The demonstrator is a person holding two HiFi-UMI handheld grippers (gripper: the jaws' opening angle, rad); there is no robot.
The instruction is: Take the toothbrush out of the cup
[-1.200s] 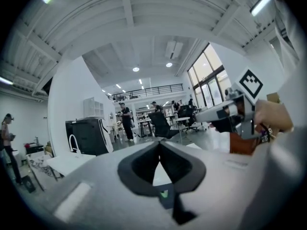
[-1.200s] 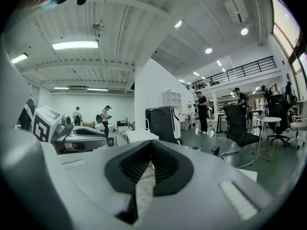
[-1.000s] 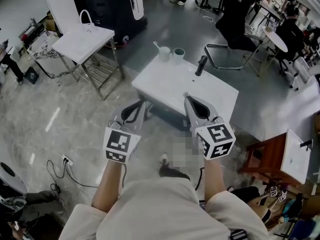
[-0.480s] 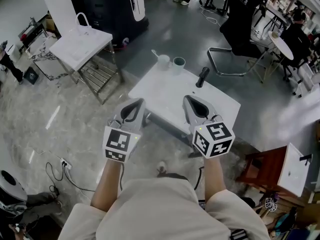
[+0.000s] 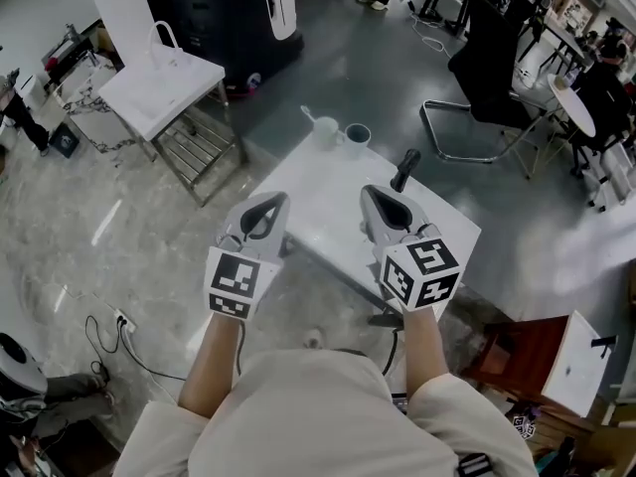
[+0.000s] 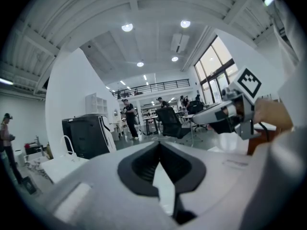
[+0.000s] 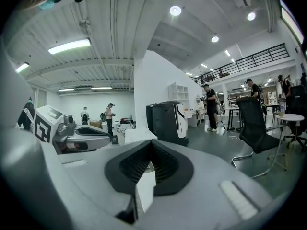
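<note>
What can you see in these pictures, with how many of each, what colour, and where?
table: one, white, centre
white cup: one, white, table's far edge
toothbrush: one, white, standing in the white cup
dark cup: one, dark, right beside the white cup
handle: one, black, table's right part
side table: one, white, far left
office chair: one, black, far right
stool: one, brown, lower right
power strip: one, white, floor at left
left gripper: one, grey, shut, empty, over the table's near edge
right gripper: one, grey, shut, empty, over the table
</note>
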